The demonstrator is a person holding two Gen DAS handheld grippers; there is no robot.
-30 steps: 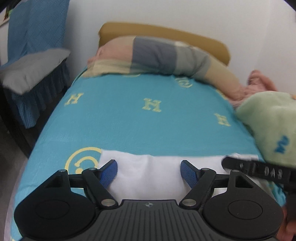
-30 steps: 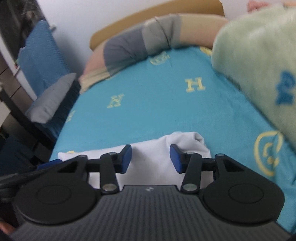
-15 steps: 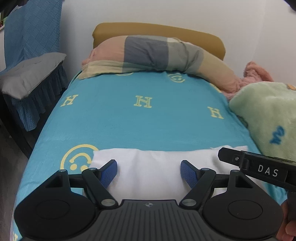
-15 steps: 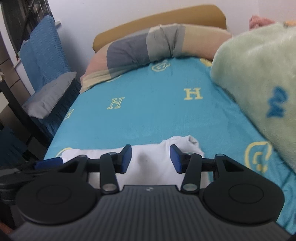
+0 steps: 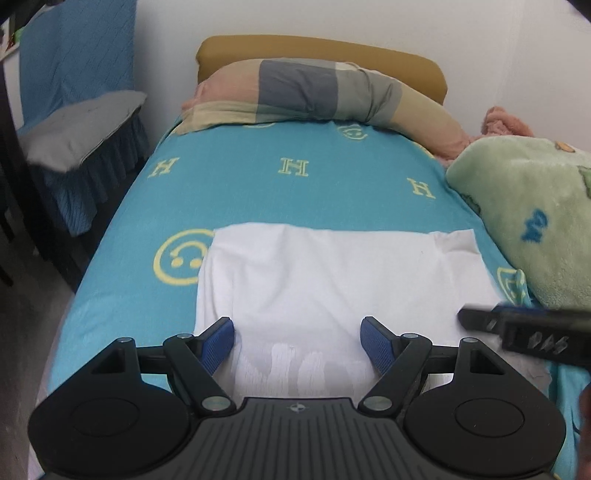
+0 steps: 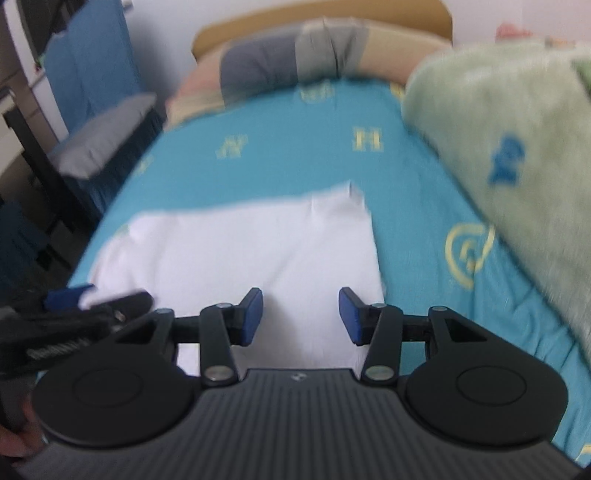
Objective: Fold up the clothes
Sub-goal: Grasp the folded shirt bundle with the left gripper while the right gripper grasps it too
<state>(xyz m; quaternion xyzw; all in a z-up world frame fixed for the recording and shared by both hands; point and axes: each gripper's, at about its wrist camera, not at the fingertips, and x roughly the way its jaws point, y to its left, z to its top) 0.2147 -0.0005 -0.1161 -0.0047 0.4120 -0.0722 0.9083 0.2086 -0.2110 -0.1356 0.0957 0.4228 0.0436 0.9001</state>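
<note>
White garment (image 5: 332,280) lying crosswise at bed's (image 5: 295,195) near edge, beneath both claws; left claw (image 5: 297,343), right claw (image 6: 301,314) gaping, gripping nothing.

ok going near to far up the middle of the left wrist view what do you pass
left gripper → white garment → turquoise bedsheet → patchwork pillow → mustard headboard → white wall
</note>
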